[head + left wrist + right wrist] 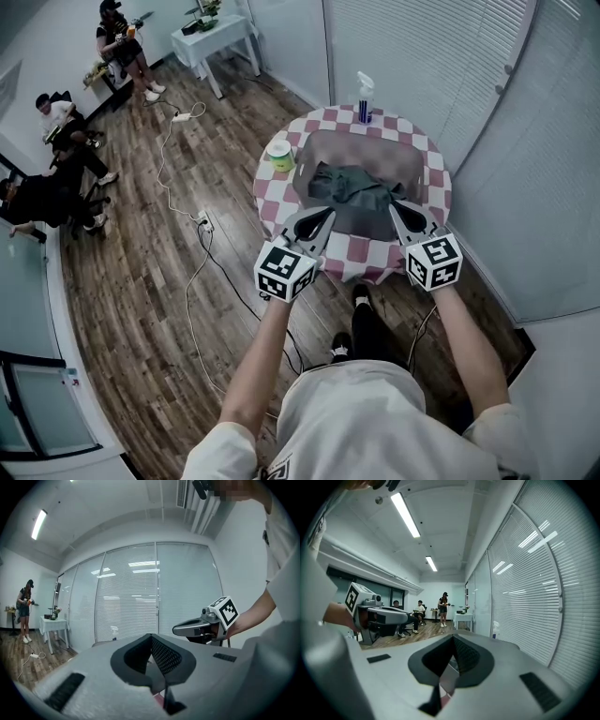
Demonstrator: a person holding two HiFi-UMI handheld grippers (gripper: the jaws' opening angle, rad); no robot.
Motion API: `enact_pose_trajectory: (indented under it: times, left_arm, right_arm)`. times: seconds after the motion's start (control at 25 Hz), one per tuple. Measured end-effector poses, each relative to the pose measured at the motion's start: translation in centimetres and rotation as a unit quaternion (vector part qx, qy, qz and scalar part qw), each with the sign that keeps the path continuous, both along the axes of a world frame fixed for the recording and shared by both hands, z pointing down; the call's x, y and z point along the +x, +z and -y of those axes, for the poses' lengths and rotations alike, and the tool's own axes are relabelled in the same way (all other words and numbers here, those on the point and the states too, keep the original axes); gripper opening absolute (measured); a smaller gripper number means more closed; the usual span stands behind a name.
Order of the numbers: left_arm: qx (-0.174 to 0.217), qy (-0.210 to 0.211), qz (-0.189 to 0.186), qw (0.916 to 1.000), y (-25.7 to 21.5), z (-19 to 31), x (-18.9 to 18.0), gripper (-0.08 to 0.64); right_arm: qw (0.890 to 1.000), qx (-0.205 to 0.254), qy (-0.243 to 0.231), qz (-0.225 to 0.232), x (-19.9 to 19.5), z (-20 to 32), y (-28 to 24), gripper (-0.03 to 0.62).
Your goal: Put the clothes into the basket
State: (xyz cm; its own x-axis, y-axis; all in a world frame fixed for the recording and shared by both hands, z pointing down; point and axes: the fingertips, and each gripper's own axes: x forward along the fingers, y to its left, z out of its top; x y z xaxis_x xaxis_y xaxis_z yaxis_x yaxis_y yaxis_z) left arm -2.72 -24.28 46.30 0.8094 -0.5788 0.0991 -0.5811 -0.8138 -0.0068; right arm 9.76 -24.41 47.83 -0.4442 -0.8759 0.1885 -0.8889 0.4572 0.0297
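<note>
— Where are the clothes [352,187] found?

— A dark grey-green bundle is seen in the middle of the round checkered table [272,202], lying on the near part of the basket [412,157]. Whether it is fully inside the basket or draped over its rim cannot be told from the head view.

— How are the tongs held?

— The left gripper [317,223] is held over the table's near edge, left of the bundle, and the right gripper [405,217] over the same edge, right of it. Neither is seen touching the cloth.

— And their jaws?

— In the left gripper view the two dark pads are pressed together at the tips, and nothing is pinched between them. The same is seen in the right gripper view: pads met, nothing caught.

— What else is set on the table?

— A spray bottle [365,98] is stood at the table's far edge, behind the basket, and a green cup [280,155] at its left edge. A cable [192,281] is laid across the wooden floor left of the table.
</note>
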Motion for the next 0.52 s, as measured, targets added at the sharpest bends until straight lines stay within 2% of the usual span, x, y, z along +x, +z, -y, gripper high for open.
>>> enact_pose_trajectory:
  times: [0.52]
  left_arm:
    - [-0.003, 0.005, -0.001, 1.0, -0.14, 0.56, 0.1, 0.014]
  right_arm:
    - [1.0, -0.008, 0.006, -0.013, 0.0, 1.06, -0.03, 0.02]
